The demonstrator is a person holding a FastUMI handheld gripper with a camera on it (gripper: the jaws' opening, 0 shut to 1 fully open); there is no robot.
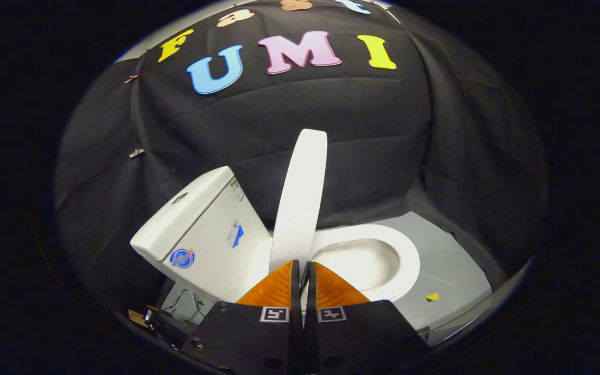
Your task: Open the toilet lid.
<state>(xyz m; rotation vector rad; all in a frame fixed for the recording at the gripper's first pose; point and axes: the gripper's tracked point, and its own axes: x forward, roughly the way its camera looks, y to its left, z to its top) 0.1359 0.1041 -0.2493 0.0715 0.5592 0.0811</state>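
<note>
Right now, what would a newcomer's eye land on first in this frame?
The white toilet lid standing raised, nearly upright, just ahead of the hand-held gripper, whose fingers are closed together with nothing between them. Beside it, the white cistern on one side and the uncovered seat and bowl on the other.

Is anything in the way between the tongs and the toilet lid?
No, nothing visible is in the way. The tongs are closed together, and the raised toilet lid stands just ahead of their tips, beside the tank and above the open seat.
</note>
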